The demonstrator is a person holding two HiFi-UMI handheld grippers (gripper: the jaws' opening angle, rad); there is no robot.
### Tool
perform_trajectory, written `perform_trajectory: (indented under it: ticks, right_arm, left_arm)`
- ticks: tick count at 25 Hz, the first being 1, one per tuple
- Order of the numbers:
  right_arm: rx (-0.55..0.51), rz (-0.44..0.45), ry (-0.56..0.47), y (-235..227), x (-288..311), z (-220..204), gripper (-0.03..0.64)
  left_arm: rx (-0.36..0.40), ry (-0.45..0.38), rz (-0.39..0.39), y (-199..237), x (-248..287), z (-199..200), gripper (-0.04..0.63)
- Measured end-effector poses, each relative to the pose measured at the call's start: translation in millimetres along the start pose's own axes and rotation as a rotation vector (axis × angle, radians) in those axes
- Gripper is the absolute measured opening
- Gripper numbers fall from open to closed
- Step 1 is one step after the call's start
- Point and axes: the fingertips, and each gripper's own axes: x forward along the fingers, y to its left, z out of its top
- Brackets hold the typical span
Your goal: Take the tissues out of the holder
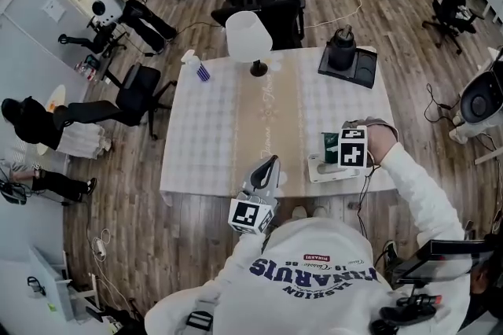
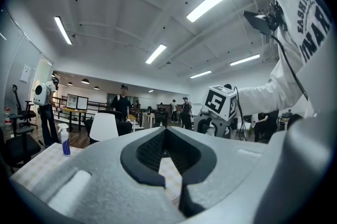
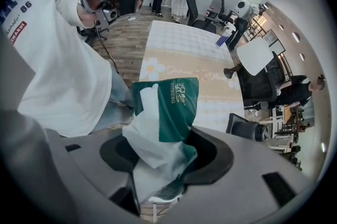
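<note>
Right tool [image 3: 158, 168]: jaws part-way open and clamped on the green-and-white plastic tissue pack [image 3: 169, 108]. They grip the end where a crumpled white tissue [image 3: 143, 139] bulges out between the pads. Tool points straight down.

Left tool [image 2: 171, 178]: jaws drawn together to a thin slit with nothing in it. It is held level at the near edge of the white checked tabletop [image 1: 212, 129] and grips nothing.

Head view only:
- The pack stands upright near the tabletop's near right corner, at the white rectangular holder [image 1: 324, 171].
- The right tool's marker cube covers the grip, so I can't tell whether the pack's base sits in the holder or hangs clear of it.
- On the far side are a white-shaded table lamp [image 1: 249, 36], a black kettle on a black tray [image 1: 343, 50] and a blue-and-white spray bottle [image 1: 198, 68], all well apart from the pack.

Right gripper view only: the clamp itself and the pack's printed face. The left tool is up in the corner, beyond the person's white sleeve [image 3: 63, 60]. The holder can't be made out.

Left gripper view: the right tool's marker cube, the lamp and the bottle. The pack and holder don't show.
</note>
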Motion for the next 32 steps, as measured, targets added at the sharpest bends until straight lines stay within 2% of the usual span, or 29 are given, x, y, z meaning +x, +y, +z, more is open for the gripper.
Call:
perform_trajectory:
  ticks: [9,16,25,29,32]
  right_arm:
    - [-0.074,0.004,-0.011,-7.9,3.2,26.9,0.238]
    - [-0.204,0.015,-0.029,-11.8,17.6,73.5,0.238]
    - [-0.394,0.045,-0.066,-14.1,37.2,162.3,0.239]
    - [-0.454,0.043,-0.080,-7.5,38.7,192.4,0.239]
    - [-0.478,0.043,-0.082,-7.2,36.6,203.9,0.239]
  left_arm:
    - [-0.001,0.001,0.098,16.0,-22.9,0.6,0.005]
    - [0.005,-0.003,0.266,36.2,-70.2,-1.1,0.005]
    - [0.000,0.026,0.488,69.7,-146.3,-9.9,0.005]
    - [-0.001,0.017,0.558,77.6,-171.4,-8.6,0.005]
    - [-0.005,0.017,0.580,81.1,-179.3,-7.9,0.005]
